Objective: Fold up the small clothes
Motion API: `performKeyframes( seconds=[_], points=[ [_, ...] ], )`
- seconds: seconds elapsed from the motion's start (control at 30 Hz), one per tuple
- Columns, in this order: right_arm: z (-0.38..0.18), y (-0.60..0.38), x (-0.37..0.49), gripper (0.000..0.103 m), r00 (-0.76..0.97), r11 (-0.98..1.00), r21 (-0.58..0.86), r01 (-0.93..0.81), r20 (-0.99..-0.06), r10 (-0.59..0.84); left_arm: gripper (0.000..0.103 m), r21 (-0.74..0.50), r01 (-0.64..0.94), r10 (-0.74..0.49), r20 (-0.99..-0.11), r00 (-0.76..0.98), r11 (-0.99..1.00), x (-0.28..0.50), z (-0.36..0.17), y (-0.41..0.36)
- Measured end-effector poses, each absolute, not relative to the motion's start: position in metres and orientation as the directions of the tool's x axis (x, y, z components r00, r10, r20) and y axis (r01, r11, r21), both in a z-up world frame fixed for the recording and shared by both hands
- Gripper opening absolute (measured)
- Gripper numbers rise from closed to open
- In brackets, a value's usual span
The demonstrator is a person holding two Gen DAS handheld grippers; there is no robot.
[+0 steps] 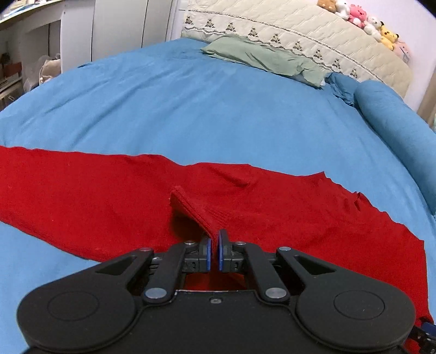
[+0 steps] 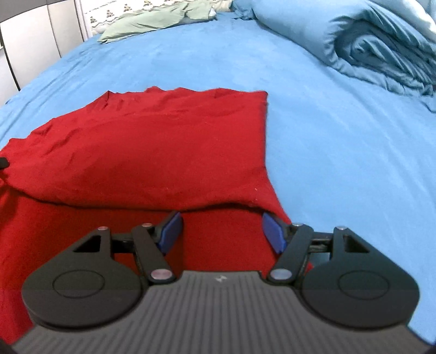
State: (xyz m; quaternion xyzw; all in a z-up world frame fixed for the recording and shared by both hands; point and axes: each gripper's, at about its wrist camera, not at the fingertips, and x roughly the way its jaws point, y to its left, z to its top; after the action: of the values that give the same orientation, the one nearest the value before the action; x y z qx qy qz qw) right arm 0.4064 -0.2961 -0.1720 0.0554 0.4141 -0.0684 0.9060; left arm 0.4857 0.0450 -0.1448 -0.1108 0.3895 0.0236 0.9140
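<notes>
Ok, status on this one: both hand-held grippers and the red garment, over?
Left hand-held gripper shut on a ribbed edge of the red garment. Right hand-held gripper open over it, holding nothing. Garment lies partly folded on the blue bedsheet; nothing in the way.

Right gripper [image 2: 222,231] spread wide open, low over a red garment [image 2: 152,147] with one layer folded over. Spread on a blue bed sheet [image 2: 340,152]. Rumpled blue duvet [image 2: 381,43] bunched up far right, green cloth [image 2: 158,19] at the top.

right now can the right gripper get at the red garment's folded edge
Probably yes: the right gripper has its fingers spread wide, right at the folded edge of the red garment, nothing between.
</notes>
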Motion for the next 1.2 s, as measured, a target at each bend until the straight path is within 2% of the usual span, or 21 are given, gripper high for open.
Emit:
performKeyframes(
  seconds=[0.07, 0.13, 0.2, 0.27, 0.33, 0.53, 0.73, 0.83, 0.87, 0.93, 1.0, 1.07, 1.13, 1.2],
  points=[
    [-0.165, -0.294, 0.406, 0.082, 0.640, 0.987, 0.043, 0.153, -0.765, -0.066, 0.017, -0.167, -0.135, -0.029, -0.723, 0.690, 0.977, 0.477, -0.141, 0.051],
    [-0.150, -0.286, 0.403, 0.083, 0.658, 0.993, 0.046, 0.104, -0.752, -0.034, 0.031, -0.123, -0.154, 0.014, -0.738, 0.675, 0.980, 0.471, -0.136, 0.054],
    [-0.134, -0.275, 0.401, 0.085, 0.686, 0.998, 0.033, 0.059, -0.728, -0.017, 0.032, -0.069, -0.185, 0.070, -0.755, 0.652, 0.980, 0.464, -0.133, 0.060],
    [-0.123, -0.266, 0.402, 0.090, 0.717, 0.999, 0.028, 0.030, -0.697, -0.002, 0.036, -0.082, -0.198, 0.067, -0.761, 0.646, 0.977, 0.460, -0.128, 0.068],
    [-0.118, -0.260, 0.410, 0.095, 0.737, 0.999, 0.034, 0.015, -0.676, 0.012, 0.047, -0.122, -0.214, 0.049, -0.755, 0.653, 0.969, 0.460, -0.123, 0.077],
    [-0.138, -0.261, 0.446, 0.095, 0.751, 0.997, 0.041, 0.063, -0.660, -0.020, 0.053, -0.159, -0.167, -0.007, -0.744, 0.668, 0.973, 0.499, -0.124, 0.074],
    [-0.159, -0.280, 0.459, 0.095, 0.724, 0.984, 0.106, 0.144, -0.689, -0.032, 0.053, -0.164, -0.201, -0.012, -0.802, 0.598, 0.966, 0.542, -0.154, 0.078],
    [-0.164, -0.281, 0.459, 0.095, 0.714, 0.985, 0.100, 0.142, -0.699, -0.032, 0.049, -0.149, -0.186, -0.024, -0.837, 0.547, 0.971, 0.550, -0.163, 0.073],
    [-0.166, -0.280, 0.459, 0.095, 0.712, 0.986, 0.097, 0.139, -0.701, -0.032, 0.045, -0.145, -0.170, -0.027, -0.831, 0.556, 0.975, 0.548, -0.160, 0.071],
    [-0.168, -0.279, 0.458, 0.095, 0.708, 0.986, 0.092, 0.137, -0.706, -0.033, 0.020, -0.118, -0.131, -0.017, -0.801, 0.598, 0.984, 0.542, -0.150, 0.063],
    [-0.170, -0.278, 0.457, 0.095, 0.704, 0.986, 0.091, 0.142, -0.710, -0.036, 0.008, -0.102, -0.083, -0.022, -0.750, 0.661, 0.991, 0.531, -0.139, 0.058],
    [-0.172, -0.278, 0.457, 0.095, 0.701, 0.985, 0.091, 0.146, -0.712, -0.038, 0.007, -0.078, -0.045, -0.021, -0.684, 0.729, 0.996, 0.520, -0.129, 0.053],
    [-0.174, -0.277, 0.457, 0.095, 0.699, 0.985, 0.086, 0.146, -0.714, -0.041, 0.007, -0.018, -0.055, 0.031, -0.628, 0.777, 0.998, 0.510, -0.127, 0.052],
    [-0.176, -0.276, 0.458, 0.095, 0.697, 0.986, 0.080, 0.146, -0.715, -0.045, 0.009, 0.049, -0.112, 0.118, -0.624, 0.773, 0.992, 0.509, -0.133, 0.055]
  ],
)
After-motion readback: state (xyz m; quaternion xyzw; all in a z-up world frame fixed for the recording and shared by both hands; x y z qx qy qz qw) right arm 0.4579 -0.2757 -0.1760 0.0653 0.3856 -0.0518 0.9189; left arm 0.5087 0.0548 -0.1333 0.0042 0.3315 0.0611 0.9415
